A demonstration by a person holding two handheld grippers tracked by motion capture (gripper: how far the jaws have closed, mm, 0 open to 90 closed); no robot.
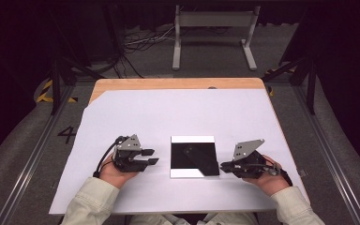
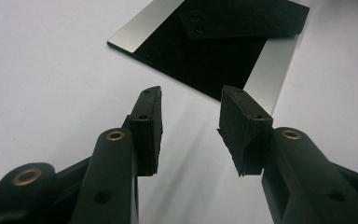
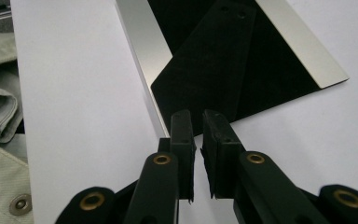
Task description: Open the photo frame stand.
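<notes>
**Two handheld grippers flanked a black plate on a white-covered table**

A person sat at a wooden table (image 1: 178, 83) covered by a large sheet of matte white paper (image 1: 168, 112). A square plate (image 1: 180, 157), glossy black in the middle with pale, silvery bands along its edges, lay flat near the person's side of the sheet, between the two hands. On it rested a flat black strip (image 1: 201, 160), set diagonally, with a rounded end bearing two small holes; its other end reached the plate's near right corner. The strip looked thin and rigid, with a duller finish than the mirror-like plate under it.

The left gripper (image 1: 151, 156) sat just left of the plate, apart from it. Its jaws stood well apart with nothing between them, pointed toward the plate, as if readied to steady or receive something. Its pads (image 2: 149, 126) were blocky black rubber on black arms with brass-ringed pivots.

The right gripper (image 1: 224, 165) lay just right of the plate, its tip close to the strip's near end. Its jaws were nearly closed, a narrow slit left between the pads (image 3: 182, 140), gripping nothing. That placement suggested the strip was the piece about to be worked, probably from its overhanging corner

Pale jacket sleeves (image 1: 93, 201) showed at the bottom
</notes>
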